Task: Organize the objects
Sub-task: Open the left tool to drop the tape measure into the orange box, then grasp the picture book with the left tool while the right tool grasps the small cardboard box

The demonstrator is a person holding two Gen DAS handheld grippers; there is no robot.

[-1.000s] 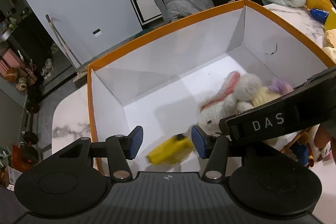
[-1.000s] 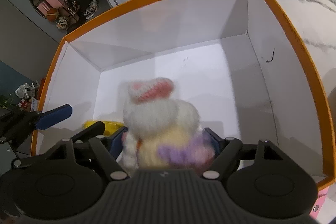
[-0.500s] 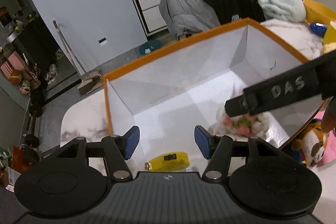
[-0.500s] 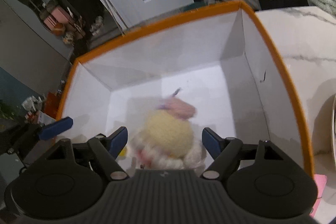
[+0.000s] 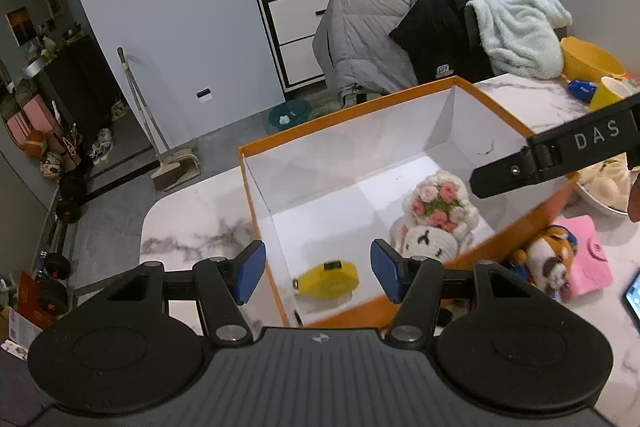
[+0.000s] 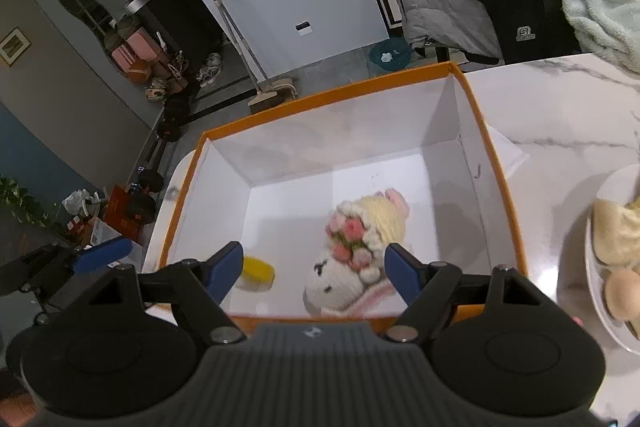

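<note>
Resting on the white floor of the orange-rimmed box [image 5: 420, 91] is a knitted plush sheep [image 5: 438, 217] with a cluster of pink flowers on it, lying near the box's front wall toward the right side. A yellow toy [image 5: 326, 283] lies apart from the sheep on the same floor, in the box's front left corner. The left gripper [image 5: 318, 275] hovers over the box's front left corner with its blue pads spread wide and nothing between them. The right gripper [image 6: 314, 271] hangs over the box's front wall, likewise spread and empty, with the sheep below it. The box stands on a marble-patterned surface [image 5: 192, 223]. Just outside the box's right wall lie a striped plush toy [image 5: 550, 259] and a pink case [image 5: 588, 259], touching each other.
</note>
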